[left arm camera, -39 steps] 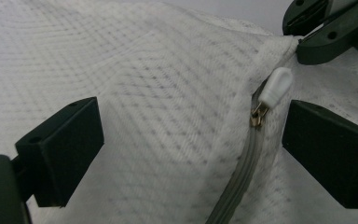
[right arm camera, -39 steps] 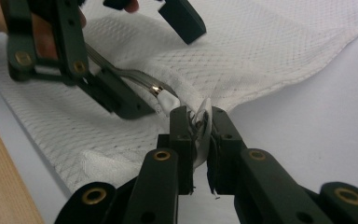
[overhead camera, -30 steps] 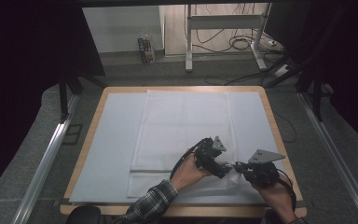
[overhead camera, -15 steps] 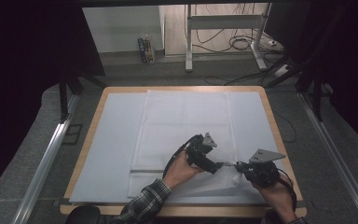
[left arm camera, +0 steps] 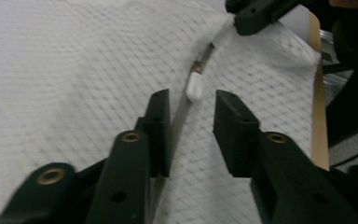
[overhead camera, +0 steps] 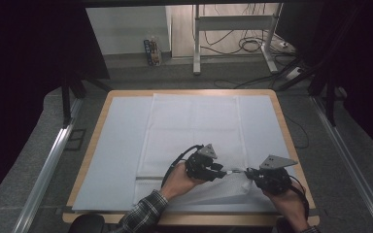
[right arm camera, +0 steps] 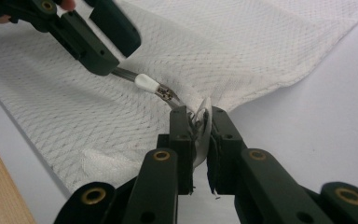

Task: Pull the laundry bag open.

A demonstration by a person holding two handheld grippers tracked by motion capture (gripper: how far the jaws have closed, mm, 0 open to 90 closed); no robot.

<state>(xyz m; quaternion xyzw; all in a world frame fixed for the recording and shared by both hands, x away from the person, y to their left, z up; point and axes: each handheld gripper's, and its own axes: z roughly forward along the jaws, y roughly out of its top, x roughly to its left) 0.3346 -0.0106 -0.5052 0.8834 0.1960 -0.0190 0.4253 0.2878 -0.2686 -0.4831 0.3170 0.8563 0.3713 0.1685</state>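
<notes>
A white mesh bag (overhead camera: 194, 126) lies flat on the table, its near right corner lifted. My right gripper (right arm camera: 200, 114) is shut on that corner, at the end of the zipper (right arm camera: 172, 99). A white zipper pull (left arm camera: 195, 87) sits on the zipper line just ahead of my left gripper (left arm camera: 191, 100), which is open with one jaw on each side of the line. In the high view the left gripper (overhead camera: 222, 171) points right toward the right gripper (overhead camera: 249, 173), a short gap apart. The right gripper's black tips (left arm camera: 256, 14) show at the top of the left gripper view.
A pale blue sheet (overhead camera: 121, 141) covers the wooden table (overhead camera: 291, 145) under the bag. The table's near edge runs just below both hands. Beyond the far edge stand a metal frame (overhead camera: 233, 29) and loose cables on the floor.
My left gripper has drawn a little to the left, away from the right gripper, along the zipper line. The right gripper has held its place on the bag's corner.
</notes>
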